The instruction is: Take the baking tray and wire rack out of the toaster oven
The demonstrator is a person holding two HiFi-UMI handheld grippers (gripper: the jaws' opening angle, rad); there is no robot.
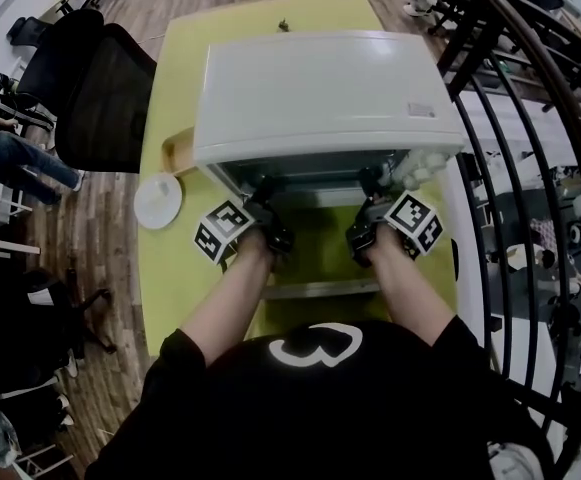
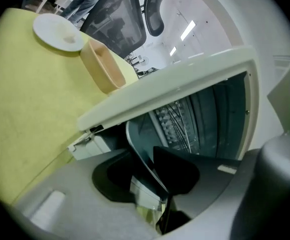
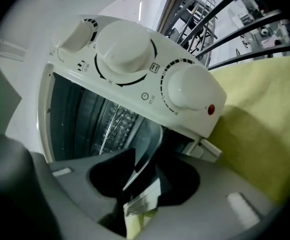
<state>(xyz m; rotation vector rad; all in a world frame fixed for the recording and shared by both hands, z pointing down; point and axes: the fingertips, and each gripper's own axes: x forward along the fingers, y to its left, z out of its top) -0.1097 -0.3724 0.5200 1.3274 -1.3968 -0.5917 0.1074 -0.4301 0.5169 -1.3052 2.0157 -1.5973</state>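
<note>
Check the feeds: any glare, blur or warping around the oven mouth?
Head view: fisheye bows the railing and table; toaster oven top bright, its mouth in shadow. Left gripper view: black vignette, baking tray rim soft between the dark jaws. Right gripper view: same vignette, knobs crisp, the jaws' area murky.
</note>
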